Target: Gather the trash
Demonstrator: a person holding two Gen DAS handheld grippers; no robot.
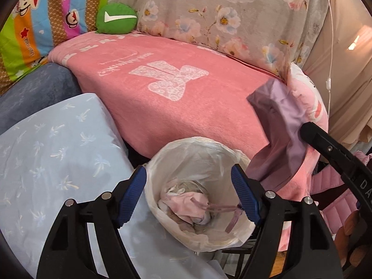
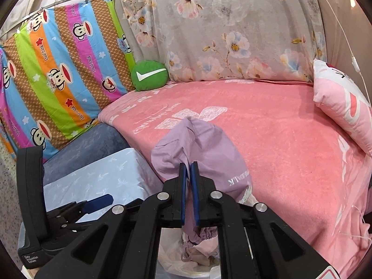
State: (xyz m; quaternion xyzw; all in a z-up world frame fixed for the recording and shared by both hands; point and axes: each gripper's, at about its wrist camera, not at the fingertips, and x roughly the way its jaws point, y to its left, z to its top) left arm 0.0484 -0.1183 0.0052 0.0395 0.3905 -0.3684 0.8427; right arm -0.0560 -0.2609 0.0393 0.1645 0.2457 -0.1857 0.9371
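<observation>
Right gripper [image 2: 188, 169]: jaws clamped on lilac cloth [image 2: 200, 144] (above lined trash bin [image 1: 237, 237]); left gripper [image 1: 188, 181] spread wide.

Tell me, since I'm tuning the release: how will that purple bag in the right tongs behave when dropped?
Likely floppy: the purple bag droops and creases around the right tongs. Probably light, since a narrow pinch holds it. It may drape over the rim of the lined bin rather than fall in.

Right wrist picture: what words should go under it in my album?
Right gripper pinches a purple cloth bag over the lined trash bin, beside the pink blanket.
</observation>
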